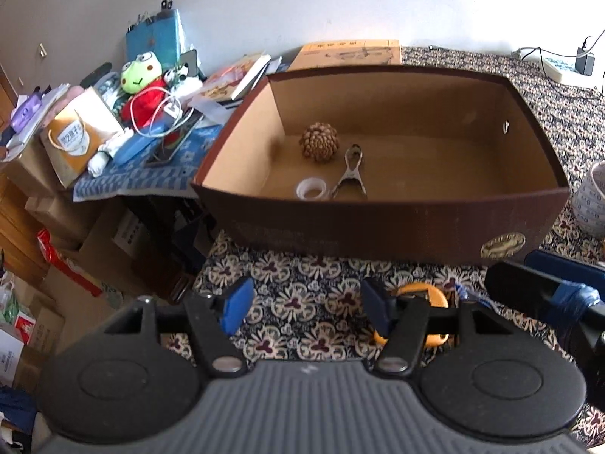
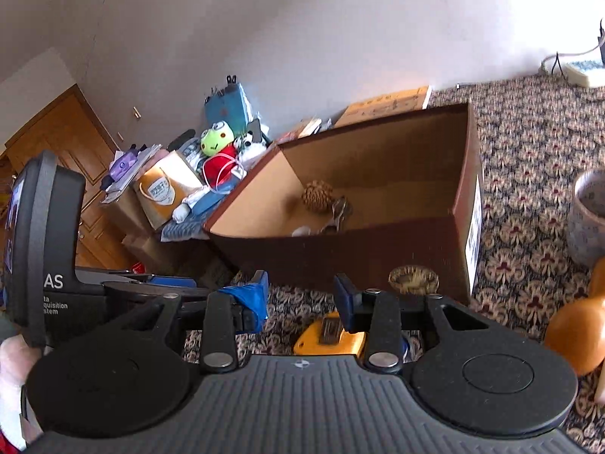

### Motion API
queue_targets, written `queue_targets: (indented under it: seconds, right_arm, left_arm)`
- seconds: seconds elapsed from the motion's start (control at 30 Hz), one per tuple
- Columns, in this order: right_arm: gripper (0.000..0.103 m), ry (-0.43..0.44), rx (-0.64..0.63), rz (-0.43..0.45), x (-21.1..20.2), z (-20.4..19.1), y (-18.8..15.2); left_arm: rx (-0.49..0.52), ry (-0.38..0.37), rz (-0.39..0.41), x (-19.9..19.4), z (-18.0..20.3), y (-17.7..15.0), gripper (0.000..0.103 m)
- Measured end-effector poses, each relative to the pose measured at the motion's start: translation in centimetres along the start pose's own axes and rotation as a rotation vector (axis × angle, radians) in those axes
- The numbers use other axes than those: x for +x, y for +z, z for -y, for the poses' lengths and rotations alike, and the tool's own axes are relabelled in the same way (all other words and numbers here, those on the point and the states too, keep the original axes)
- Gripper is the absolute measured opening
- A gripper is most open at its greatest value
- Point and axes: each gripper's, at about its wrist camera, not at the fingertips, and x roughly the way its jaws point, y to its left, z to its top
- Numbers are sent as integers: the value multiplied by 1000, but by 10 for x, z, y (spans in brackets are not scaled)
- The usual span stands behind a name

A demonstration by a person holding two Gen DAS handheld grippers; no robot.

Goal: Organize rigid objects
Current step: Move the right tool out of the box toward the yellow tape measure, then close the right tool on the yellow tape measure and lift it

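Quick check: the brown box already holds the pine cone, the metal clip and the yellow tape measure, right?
Not quite. The brown box holds the pine cone, the metal clip and a clear tape roll. The yellow tape measure lies on the carpet outside it, as the left wrist view shows.

pinecone (image 1: 319, 140), clamp (image 1: 351, 172) and tape roll (image 1: 312, 189) lie in the box (image 1: 378, 223).

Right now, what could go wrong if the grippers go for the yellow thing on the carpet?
1. Both the left gripper and the right gripper hang open near the yellow thing; they might collide.
2. The box stands just behind it; a forward push may shove the box.
3. The cup nearby could be knocked.
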Motion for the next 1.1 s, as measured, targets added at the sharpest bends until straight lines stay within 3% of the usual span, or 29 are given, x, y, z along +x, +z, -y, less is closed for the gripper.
queue_targets:
  seconds: [0.2,0.33,0.43,0.67,0.87,1.1]
  right_arm:
    - [21,-10,22,-37,5,4,-12]
    - [20,-45,33,-35,9,7,-15]
    - [20,-64,58,-41,13,9,-17]
    - [19,-87,109,-75,30,8,-23]
    - [20,-136,146,-112,55,8,-24]
    - [21,-219,185,-125,77,9,-24]
  left_arm:
    - [9,-9,-47,15,1,-10,63]
    - [24,-60,-61,28,-4,-15,63]
    - [44,-135,-75,38,-10,-19,63]
    - [97,-396,-106,58,-24,-26,65]
    - [178,-557,-117,72,-24,-24,69]
    - [252,-634,-124,87,-24,-21,69]
